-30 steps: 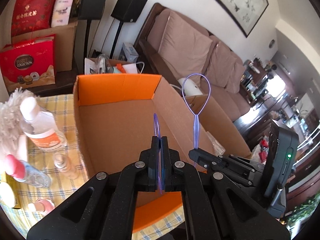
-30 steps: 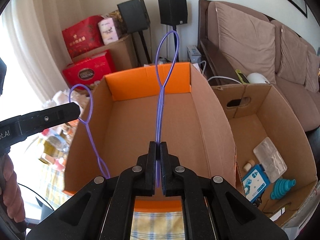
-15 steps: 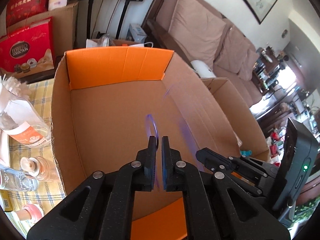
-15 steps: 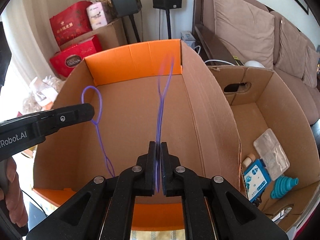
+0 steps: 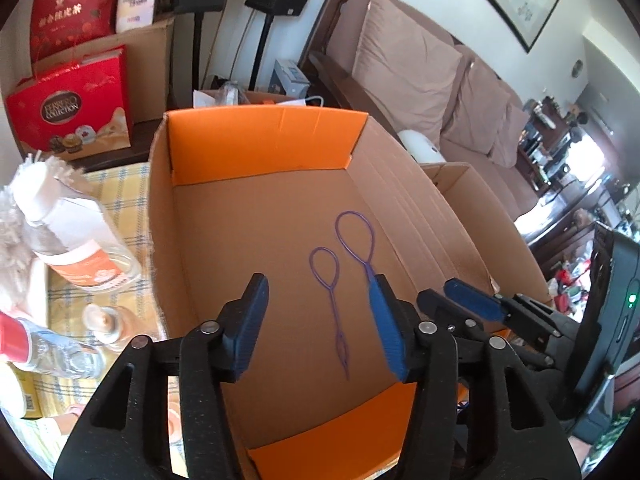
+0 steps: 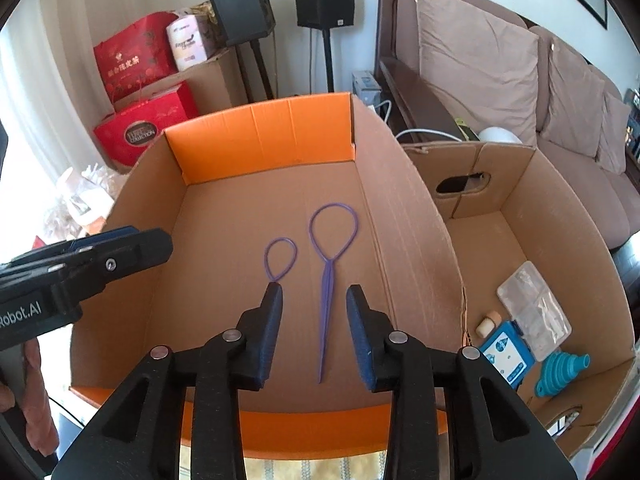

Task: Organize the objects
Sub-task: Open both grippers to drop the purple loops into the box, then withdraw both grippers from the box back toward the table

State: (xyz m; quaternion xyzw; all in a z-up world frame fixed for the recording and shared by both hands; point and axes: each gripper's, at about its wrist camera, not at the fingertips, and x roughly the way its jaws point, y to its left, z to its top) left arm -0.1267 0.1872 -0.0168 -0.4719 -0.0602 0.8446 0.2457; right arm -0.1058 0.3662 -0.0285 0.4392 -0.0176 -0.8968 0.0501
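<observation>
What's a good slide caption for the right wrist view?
Right gripper opening above two purple loop tools lying on the floor of the cardboard box.

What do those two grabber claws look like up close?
Both are black plastic, with triangle cut-outs, silver round screws and ribbed blue pads on the fingers. The left gripper has white "Robot.AI" lettering on its side. The right gripper carries a black box with a green light.

2 hair loops (image 6: 326,280) side by side in box (image 6: 256,140) | 2nd box (image 6: 520,184) to right
</observation>
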